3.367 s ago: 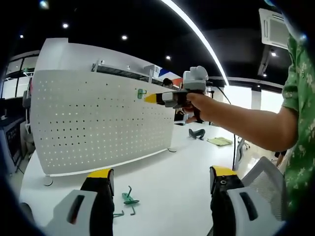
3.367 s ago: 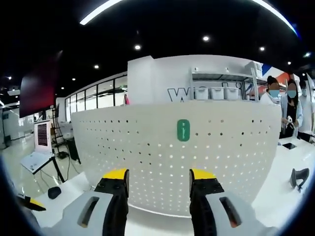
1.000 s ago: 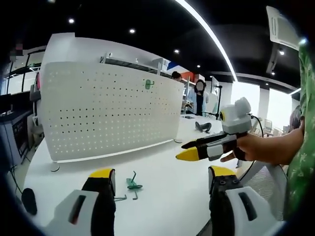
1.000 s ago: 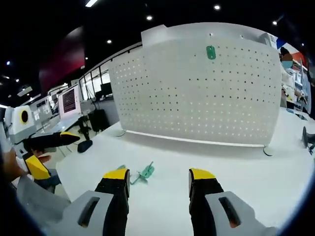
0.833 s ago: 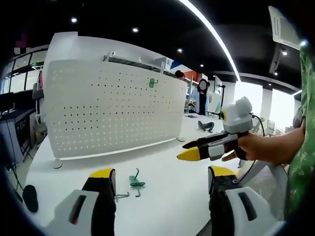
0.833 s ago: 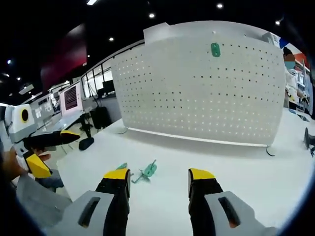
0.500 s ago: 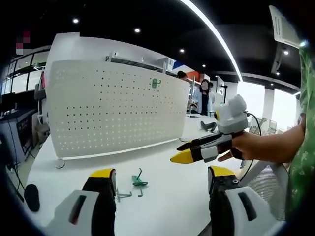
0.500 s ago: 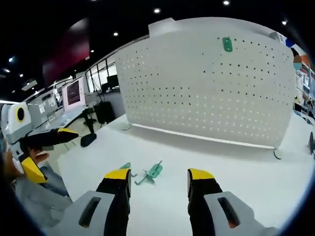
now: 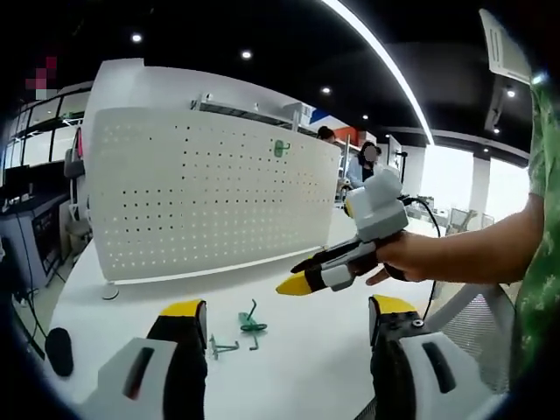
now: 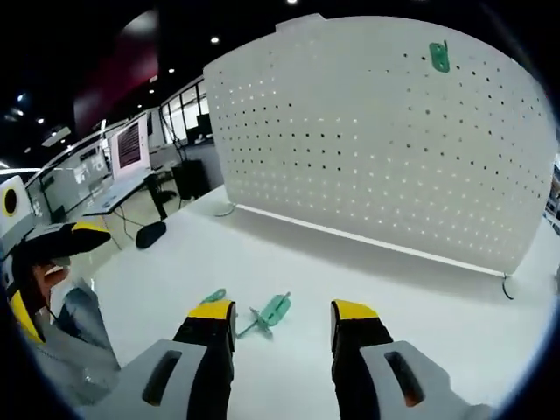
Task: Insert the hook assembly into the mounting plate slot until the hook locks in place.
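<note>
Right gripper [image 10: 282, 317] lower now, jaws spread, green hook [image 10: 269, 311] just ahead between tips.

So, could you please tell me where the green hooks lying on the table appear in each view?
Left gripper view: green hooks lie low, just right of the left jaw.
Right gripper view: green hooks lie low, between the jaws.
Shared landmark: the pegboard standing behind them.

Left hand-held gripper [image 10: 39, 262] cut off at edge, loose hooks [image 9: 249, 322] too small to count
</note>
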